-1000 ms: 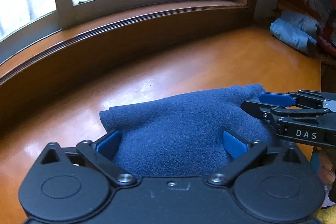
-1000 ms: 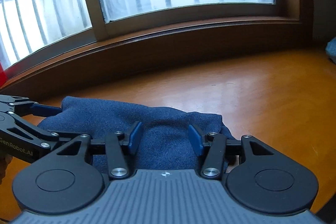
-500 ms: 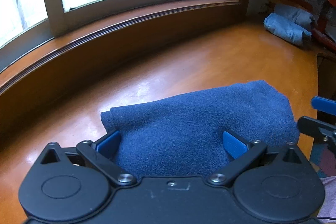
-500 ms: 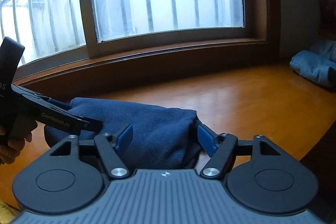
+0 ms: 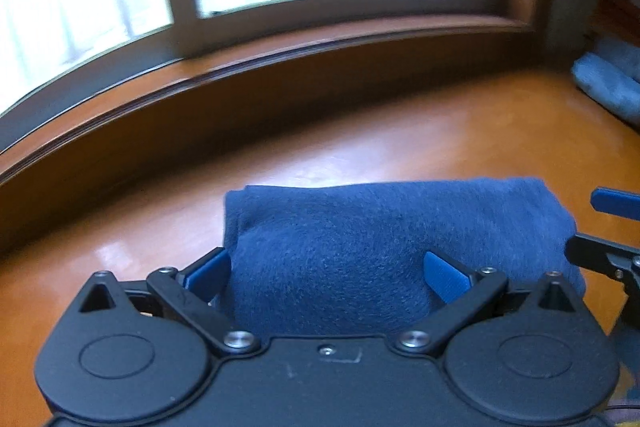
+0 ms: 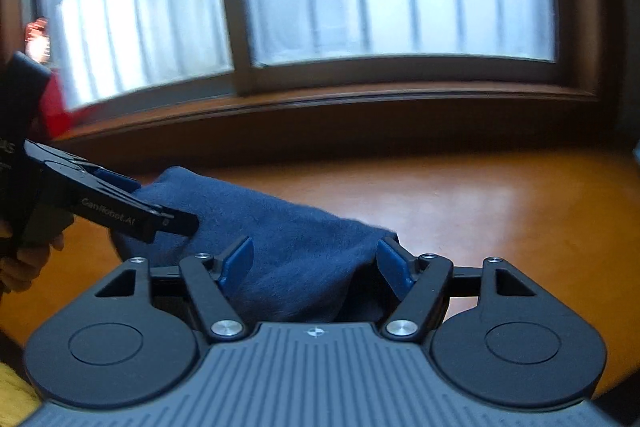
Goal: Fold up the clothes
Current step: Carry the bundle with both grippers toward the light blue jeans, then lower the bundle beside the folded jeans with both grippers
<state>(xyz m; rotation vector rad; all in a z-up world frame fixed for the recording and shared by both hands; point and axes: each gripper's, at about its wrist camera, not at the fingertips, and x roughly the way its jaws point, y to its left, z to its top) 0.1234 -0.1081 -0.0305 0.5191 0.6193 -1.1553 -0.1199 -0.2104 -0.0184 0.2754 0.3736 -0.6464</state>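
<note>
The dark blue garment (image 5: 396,247) lies on the orange wooden surface (image 5: 440,131) below the window, gathered into a thick folded bundle. The left gripper (image 5: 326,269) straddles the bundle's left end with jaws spread wide; whether its pads press the cloth cannot be told. The right gripper (image 6: 316,261) has just been opening — cloth sits between its jaws, the right pad clear of it. The fold is judged complete and in release. Next, both grippers must be withdrawn cleanly — without dragging the layers apart.
</note>
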